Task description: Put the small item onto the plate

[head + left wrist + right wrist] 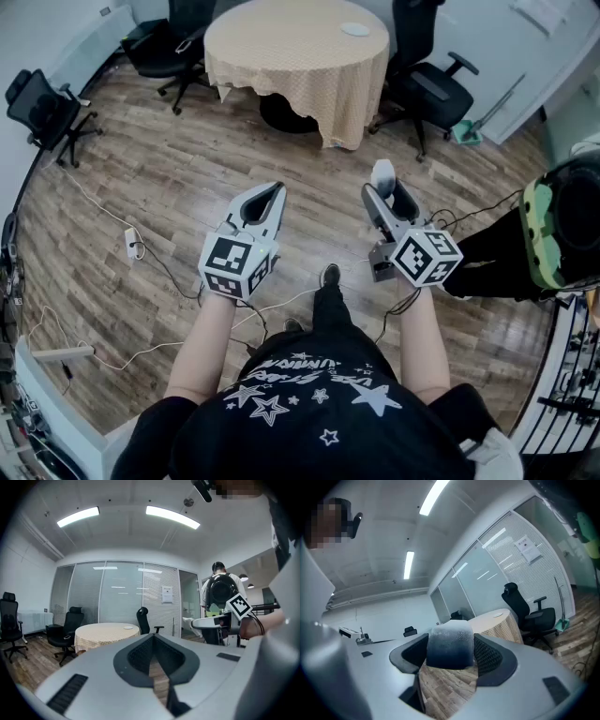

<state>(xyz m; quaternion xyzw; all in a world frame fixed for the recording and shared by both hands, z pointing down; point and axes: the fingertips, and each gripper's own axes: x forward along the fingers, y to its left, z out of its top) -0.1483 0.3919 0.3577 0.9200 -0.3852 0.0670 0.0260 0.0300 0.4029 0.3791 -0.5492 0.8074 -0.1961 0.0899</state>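
The step in hand reads as the carry. The right gripper holds the small whitish block with a dark blue lower half up in the air in front of the person, well apart from the small round white plate. To do it well, keep that gripper level and the squeeze steady, because the block looks soft and might slip or squash. Walk clear of the white plug block with trailing cables on the wooden plank floor. Come up to the round table under a beige checked cloth beside the black office chair. The plate sits toward the table's far right, so lower the block over it before letting go.

The right gripper's 2 jaws stand wide apart, pinching the block between their pads. The left gripper has its jaws pressed together at the tips, with nothing between them.
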